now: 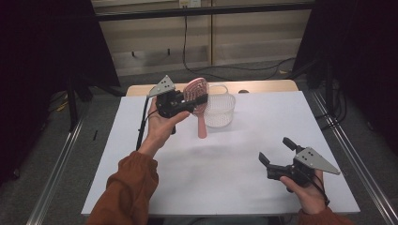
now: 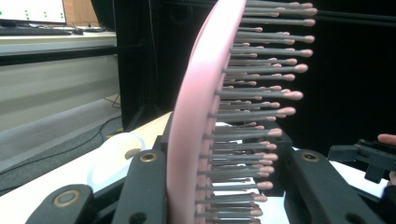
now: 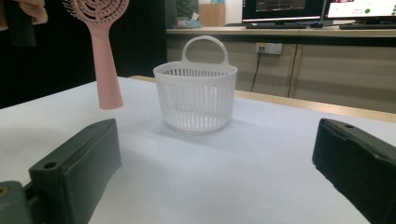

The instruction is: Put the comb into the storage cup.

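Note:
My left gripper [image 1: 197,101] is shut on the head of a pink hairbrush [image 1: 198,104], held above the white table with the handle hanging down. In the left gripper view the brush [image 2: 196,126] stands on edge between the jaws, bristles pointing right. A white slotted basket [image 1: 218,108] with a loop handle stands just right of the brush. In the right gripper view the basket [image 3: 195,95] sits ahead and the brush handle [image 3: 105,70] hangs at upper left. My right gripper [image 1: 277,151] is open near the table's front right, nothing between its jaws.
The table is covered with a white sheet [image 1: 225,178], with a wooden edge [image 1: 263,86] along the far side. Black curtains and metal frame rails flank the table. A cable [image 1: 141,126] trails from the left gripper.

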The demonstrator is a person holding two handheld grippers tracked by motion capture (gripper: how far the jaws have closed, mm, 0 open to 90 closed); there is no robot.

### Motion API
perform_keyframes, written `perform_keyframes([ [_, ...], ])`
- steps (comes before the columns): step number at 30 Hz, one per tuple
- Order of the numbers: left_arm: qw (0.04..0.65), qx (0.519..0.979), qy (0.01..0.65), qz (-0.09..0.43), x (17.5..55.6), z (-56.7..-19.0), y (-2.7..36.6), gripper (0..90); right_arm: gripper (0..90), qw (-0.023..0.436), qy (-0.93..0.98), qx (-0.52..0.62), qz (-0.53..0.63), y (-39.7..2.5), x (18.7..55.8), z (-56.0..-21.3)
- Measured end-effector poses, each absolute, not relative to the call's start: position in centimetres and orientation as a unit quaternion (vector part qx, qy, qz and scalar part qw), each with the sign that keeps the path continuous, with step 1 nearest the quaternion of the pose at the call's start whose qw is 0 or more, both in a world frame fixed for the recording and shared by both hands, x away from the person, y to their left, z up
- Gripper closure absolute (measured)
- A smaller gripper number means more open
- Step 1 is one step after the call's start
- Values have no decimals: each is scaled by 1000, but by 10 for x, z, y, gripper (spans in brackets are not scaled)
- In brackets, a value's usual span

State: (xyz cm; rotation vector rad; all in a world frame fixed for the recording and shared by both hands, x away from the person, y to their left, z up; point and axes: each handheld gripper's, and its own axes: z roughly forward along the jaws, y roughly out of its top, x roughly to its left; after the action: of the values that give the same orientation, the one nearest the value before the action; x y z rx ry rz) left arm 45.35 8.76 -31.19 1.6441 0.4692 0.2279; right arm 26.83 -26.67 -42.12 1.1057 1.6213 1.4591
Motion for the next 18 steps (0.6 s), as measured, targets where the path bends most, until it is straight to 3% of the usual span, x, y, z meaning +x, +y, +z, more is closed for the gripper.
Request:
perform_keyframes([
  [18, 652, 718, 202, 135, 465, -298, 79, 626, 0, 373, 614, 432, 545, -274, 259, -424],
])
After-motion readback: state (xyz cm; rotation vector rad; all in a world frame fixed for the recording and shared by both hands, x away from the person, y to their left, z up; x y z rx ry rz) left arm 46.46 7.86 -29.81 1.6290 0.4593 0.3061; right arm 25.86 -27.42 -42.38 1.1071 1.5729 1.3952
